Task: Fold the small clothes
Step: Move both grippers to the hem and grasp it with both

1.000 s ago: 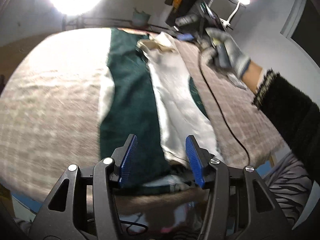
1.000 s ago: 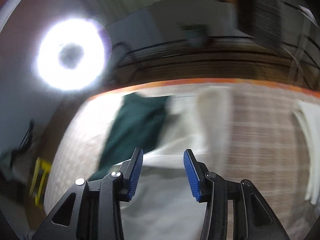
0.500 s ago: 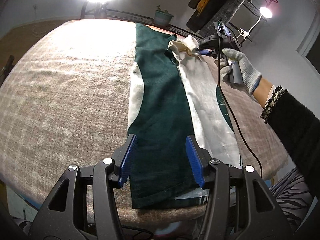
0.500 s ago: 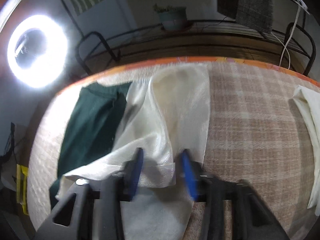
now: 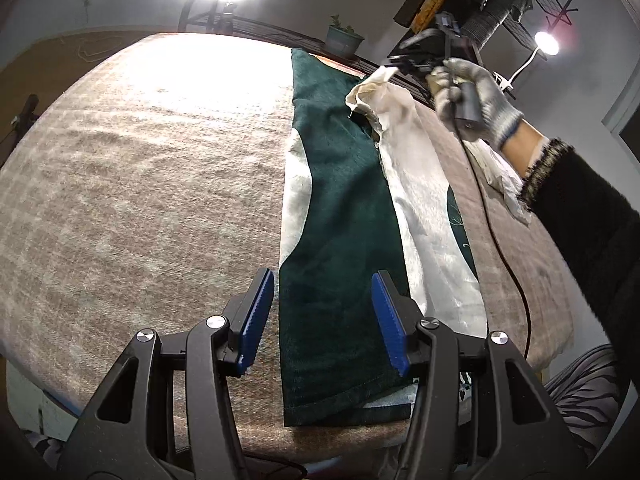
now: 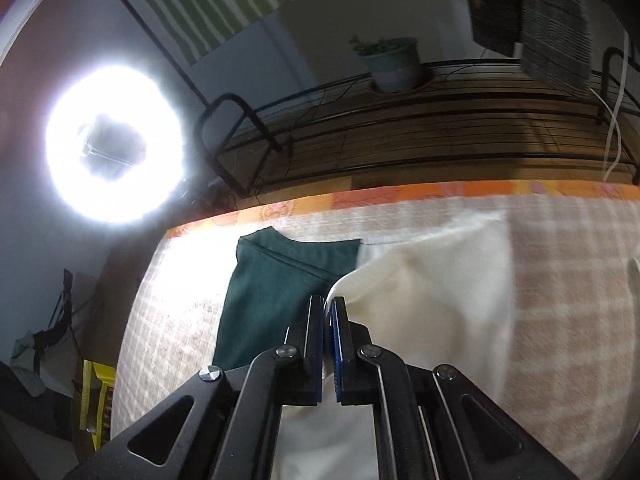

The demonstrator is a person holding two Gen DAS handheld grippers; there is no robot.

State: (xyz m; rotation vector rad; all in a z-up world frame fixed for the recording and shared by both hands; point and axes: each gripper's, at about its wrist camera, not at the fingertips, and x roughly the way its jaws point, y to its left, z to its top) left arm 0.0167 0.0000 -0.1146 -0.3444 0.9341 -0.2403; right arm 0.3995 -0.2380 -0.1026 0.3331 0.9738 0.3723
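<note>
Left wrist view, left gripper: jaws spread about halfway, blue pads apart, nothing pinched; it hovers over the near end of the garment.
Garment: small piece in dark green and cream, laid lengthwise on the counter, running from the near edge to the far edge; green panel in the middle, cream strip along its left side, cream panel along its right.
Near hem: green end lies flat, close to the counter's near edge, showing between the left gripper's pads but not touched by them.
Counter cover: beige-brown checked cloth, strongly lit at the far left.
Person: gloved right hand at far right holds the right gripper's handle; black sleeve with a flecked cuff behind it; a black cable hangs from the handle across the counter.
Far corner of cream panel: lifted off the counter, bunched at the right gripper's tip.
Second cloth: pale, crumpled, at the counter's right edge under the forearm.
Right wrist view, right gripper: jaws pressed together, pinching a raised fold of the cream fabric; cream cloth drapes away to the right and below.
Green panel in right view: flat on the counter, just left of the closed jaws.
Counter far edge: orange patterned border.
Background: ring light at left, potted plant on a slatted shelf with a black wire frame, striped green-white cloth hanging above.
</note>
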